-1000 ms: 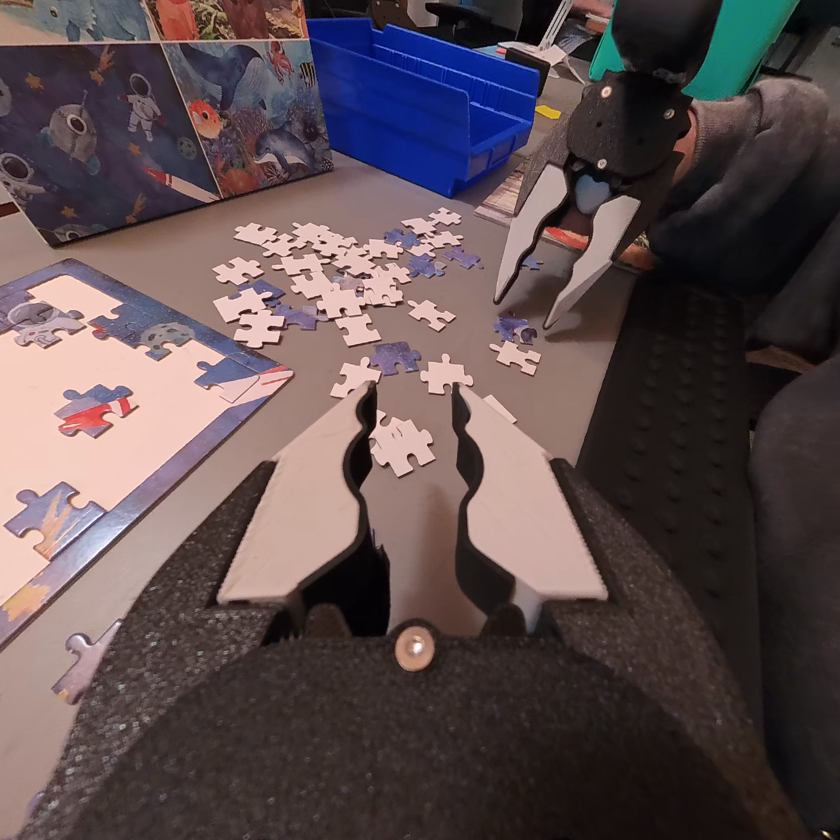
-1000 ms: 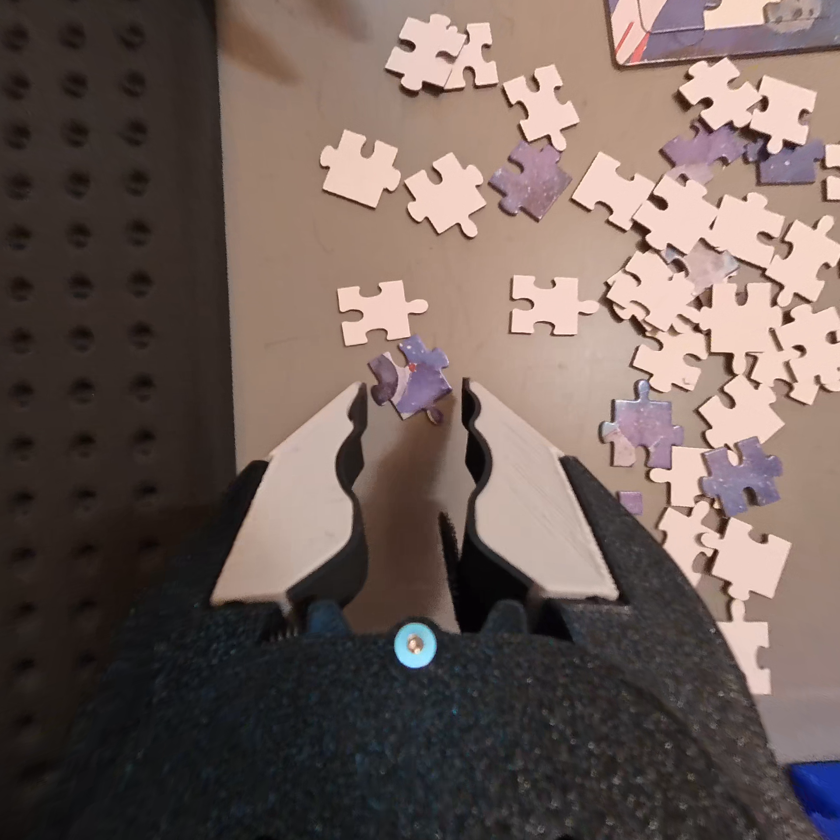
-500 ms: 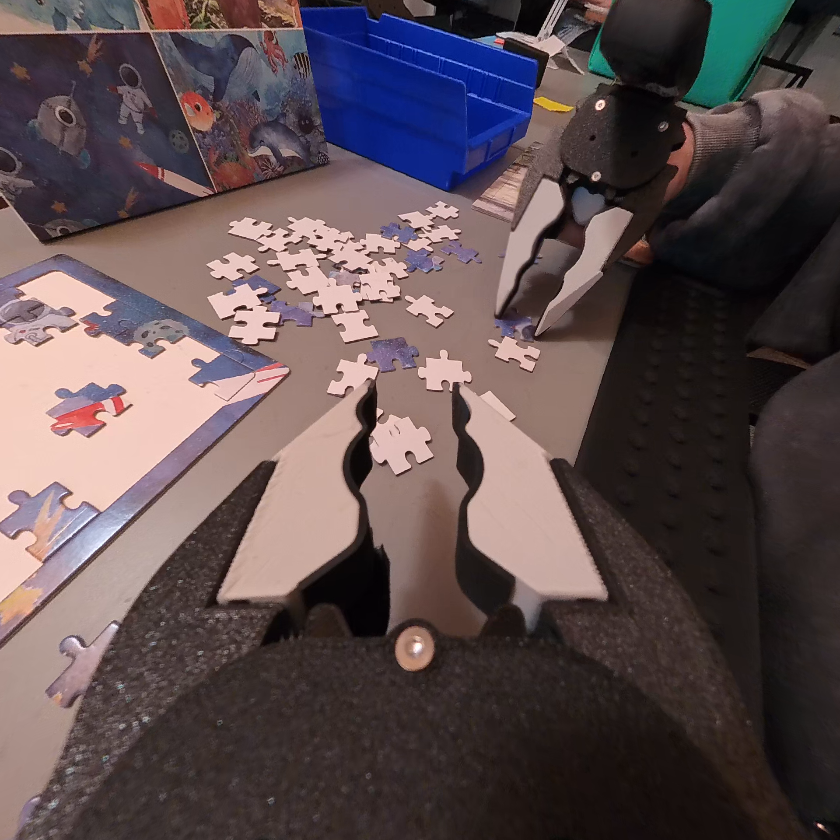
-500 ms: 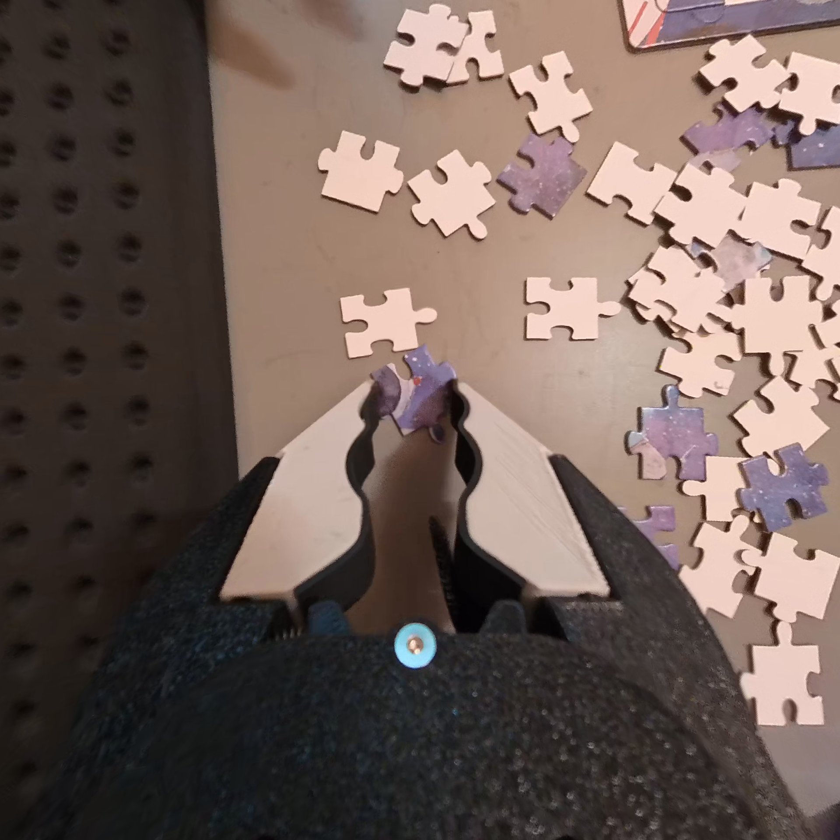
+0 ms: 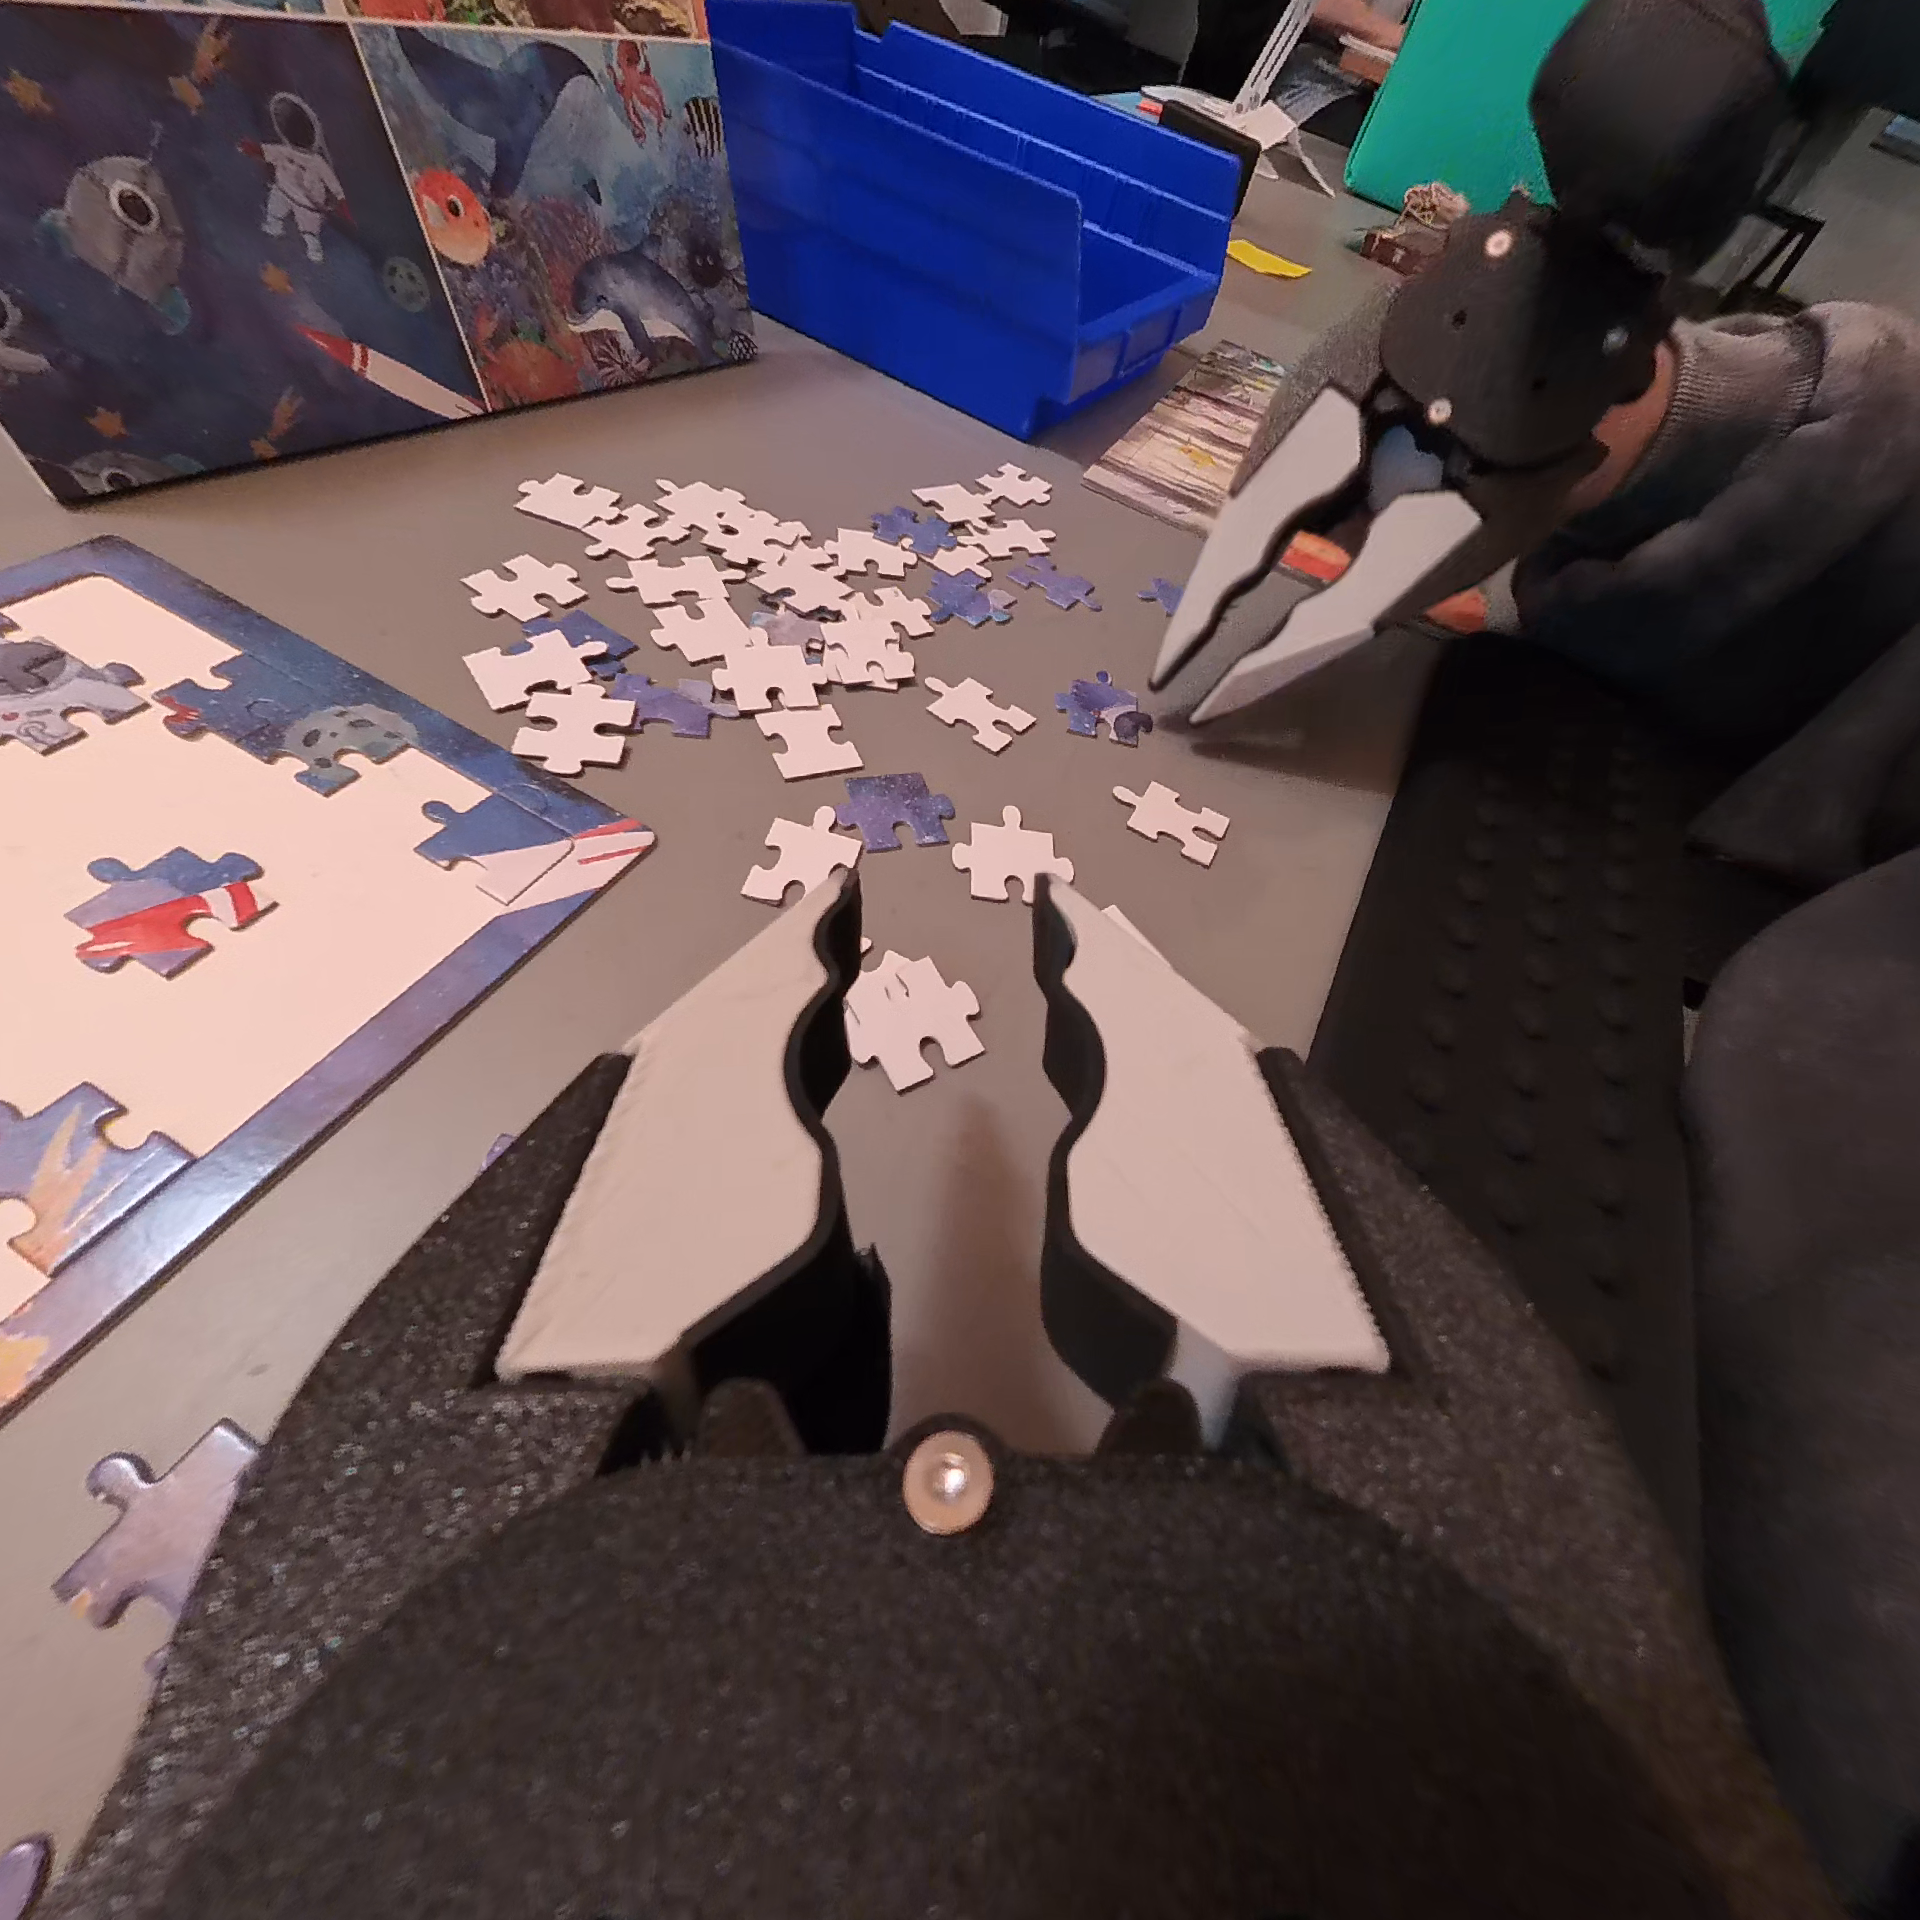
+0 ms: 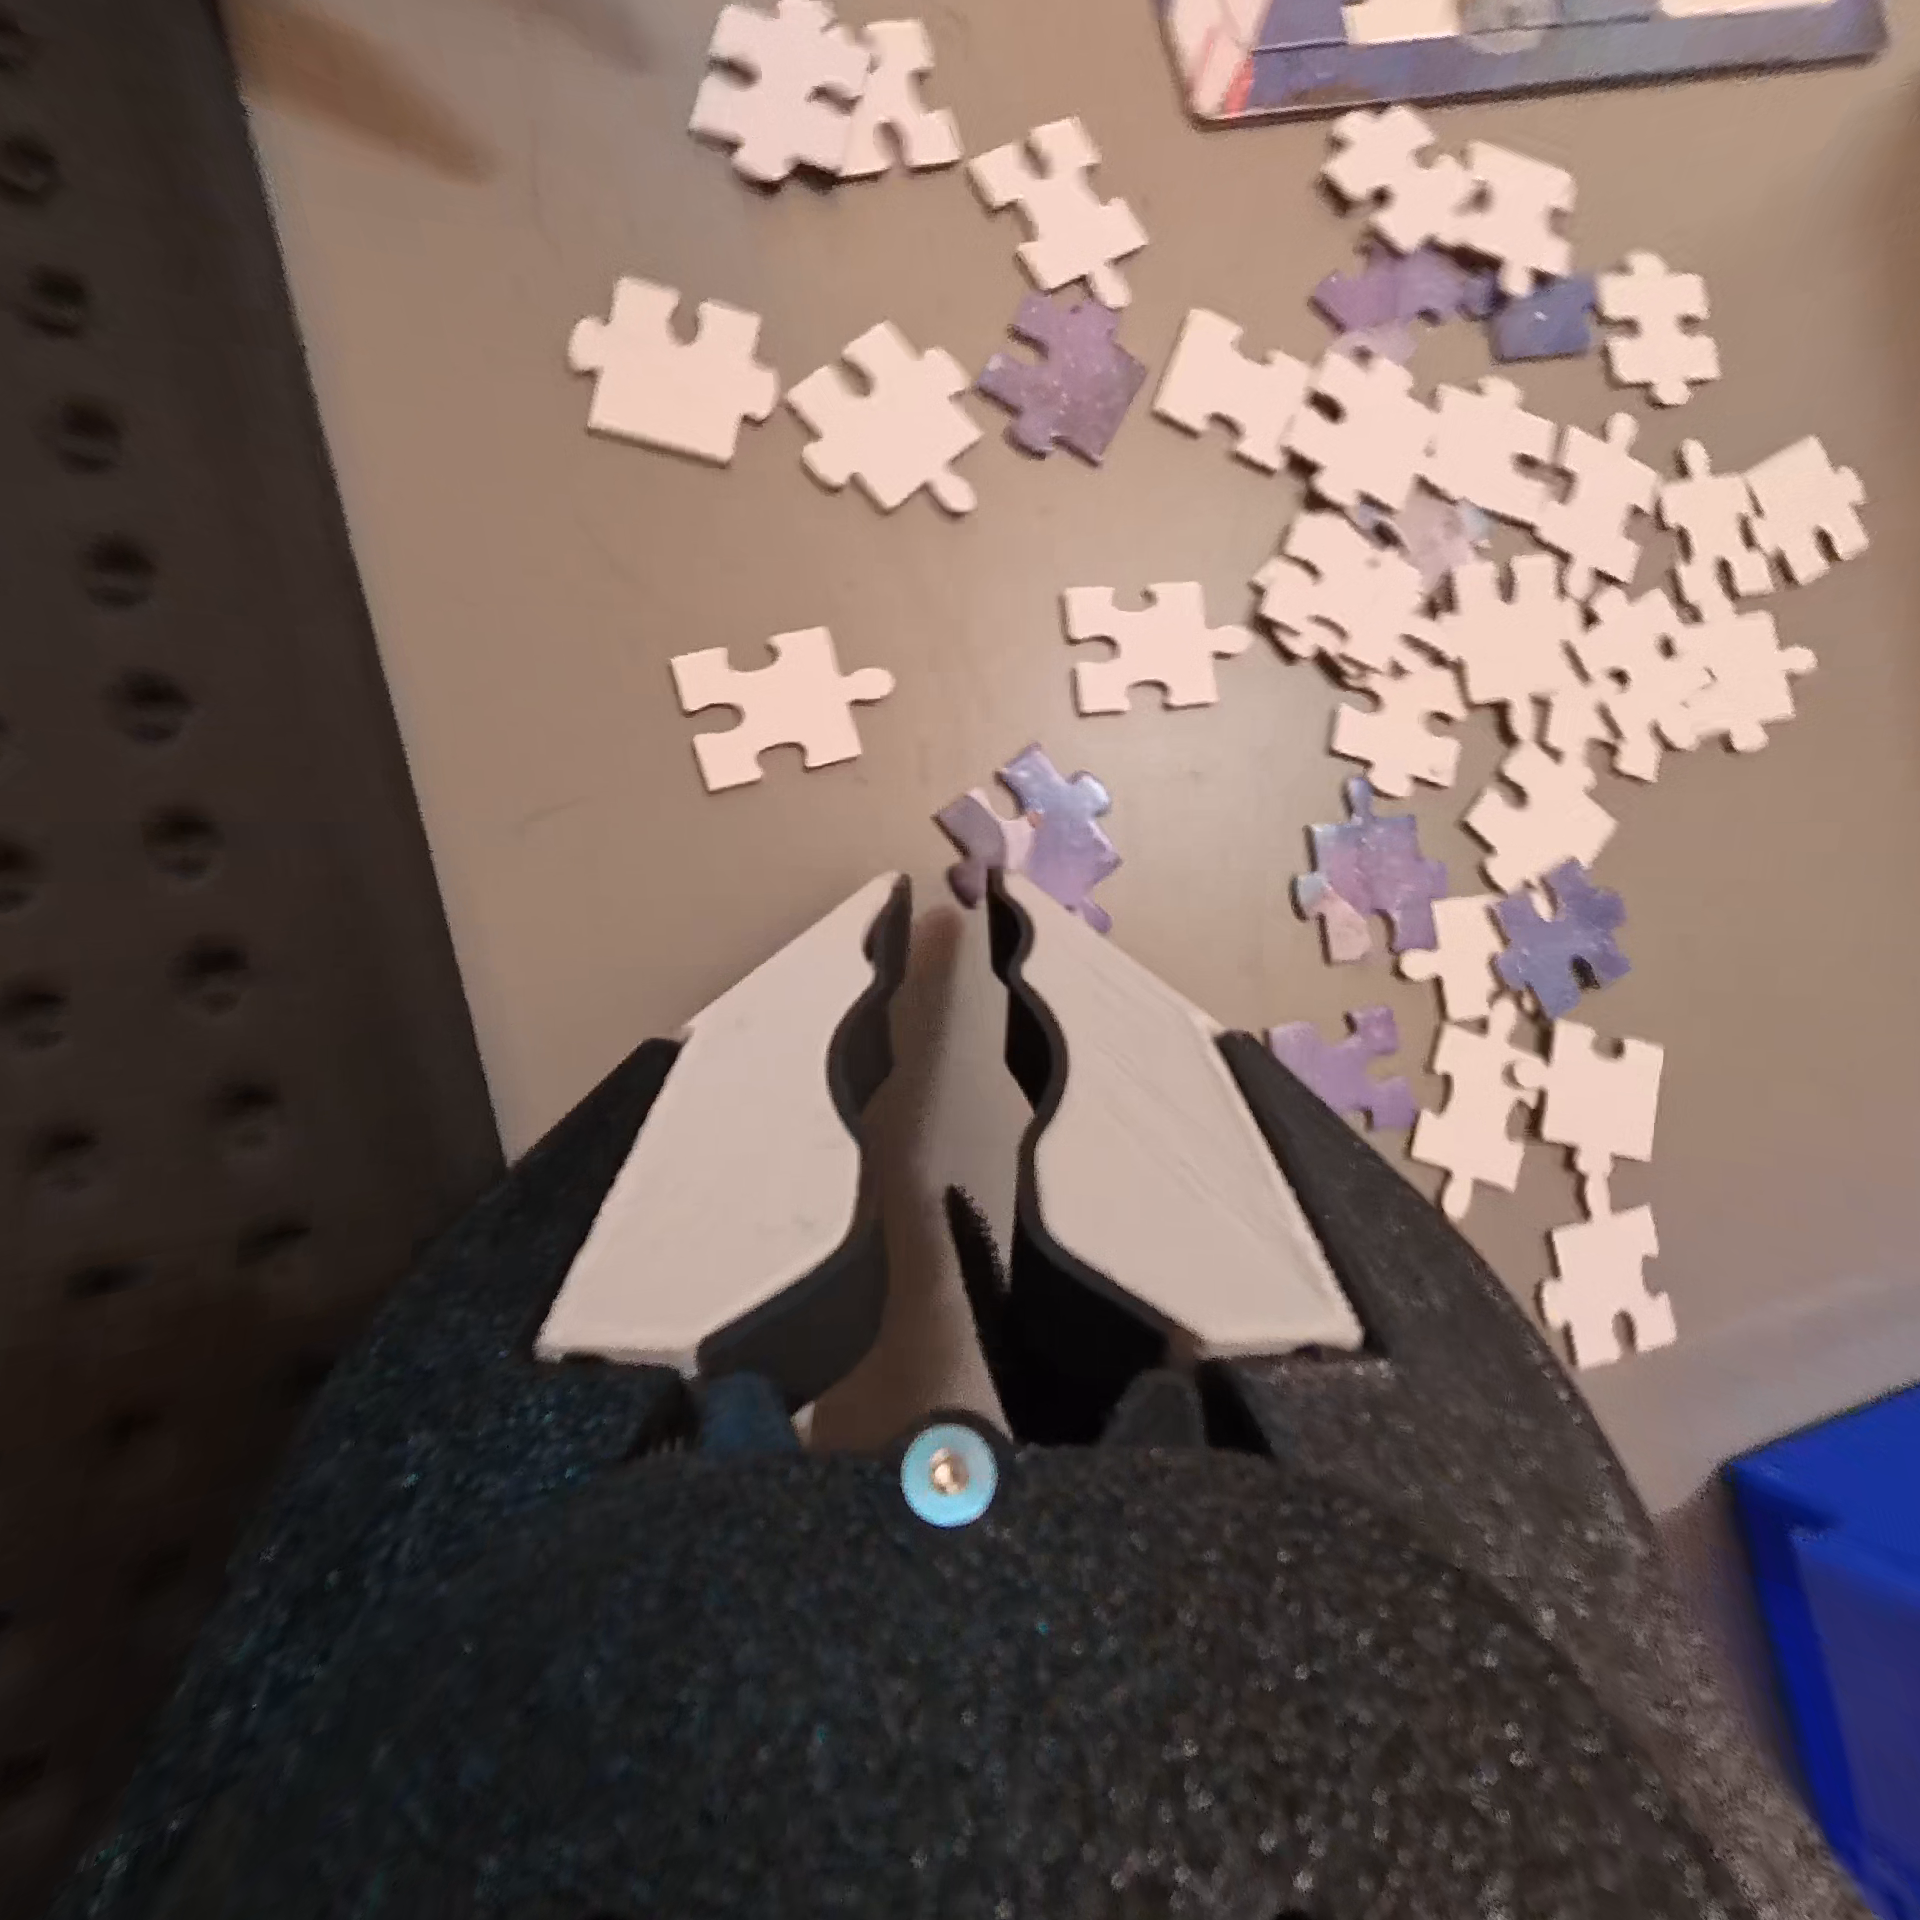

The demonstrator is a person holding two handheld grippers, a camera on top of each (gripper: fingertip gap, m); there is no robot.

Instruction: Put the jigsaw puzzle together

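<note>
Grey table (image 6: 468,582): right gripper (image 6: 945,883) nearly closed beside purple piece (image 6: 1049,831).

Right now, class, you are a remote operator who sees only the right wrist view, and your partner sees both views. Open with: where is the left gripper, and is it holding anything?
Observer: The left gripper hovers open and empty over a white, face-down piece.
Operator: How full is the puzzle board?
Observer: The puzzle board is mostly bare; a red-and-blue piece lies loose near its middle.
Operator: Is there a reference picture?
Observer: Yes, a picture box stands on the table behind the board.
</note>
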